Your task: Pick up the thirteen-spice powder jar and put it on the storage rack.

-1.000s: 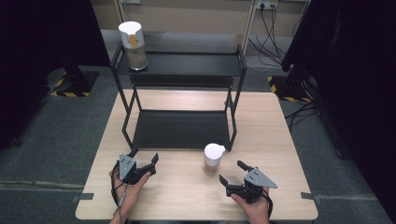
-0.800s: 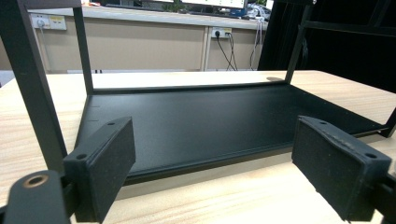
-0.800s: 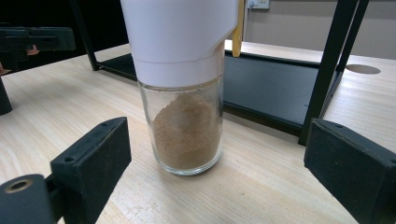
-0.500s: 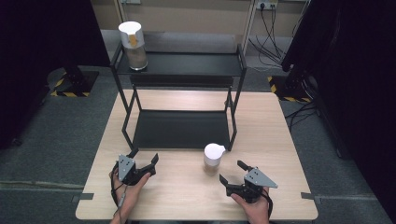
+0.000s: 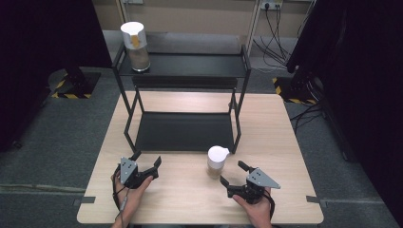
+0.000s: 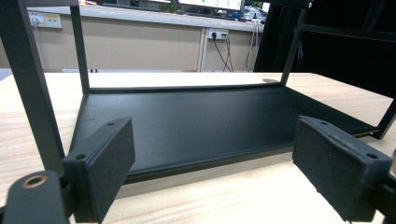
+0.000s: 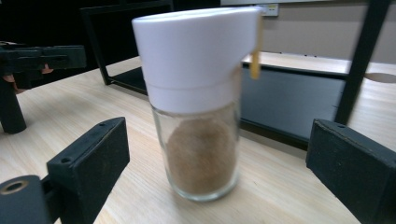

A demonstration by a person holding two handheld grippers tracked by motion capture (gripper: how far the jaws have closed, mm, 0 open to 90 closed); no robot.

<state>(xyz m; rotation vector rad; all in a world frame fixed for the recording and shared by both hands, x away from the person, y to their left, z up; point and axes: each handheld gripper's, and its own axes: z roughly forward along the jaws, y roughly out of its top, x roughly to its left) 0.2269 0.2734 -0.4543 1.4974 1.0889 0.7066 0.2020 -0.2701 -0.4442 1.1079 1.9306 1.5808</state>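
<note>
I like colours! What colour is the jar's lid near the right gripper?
White, on the glass jar of brown powder; clearest in the right gripper view.

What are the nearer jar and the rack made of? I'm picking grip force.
Jar: clear glass by its see-through wall, brown powder inside; its cap looks like smooth white plastic. Rack: probably matte black painted metal, thin rigid posts.

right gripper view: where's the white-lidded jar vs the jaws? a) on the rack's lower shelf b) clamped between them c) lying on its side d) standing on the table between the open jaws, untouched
d: the jar stands upright on the table, with the right gripper open and a gap to the jaw on each side.
</note>
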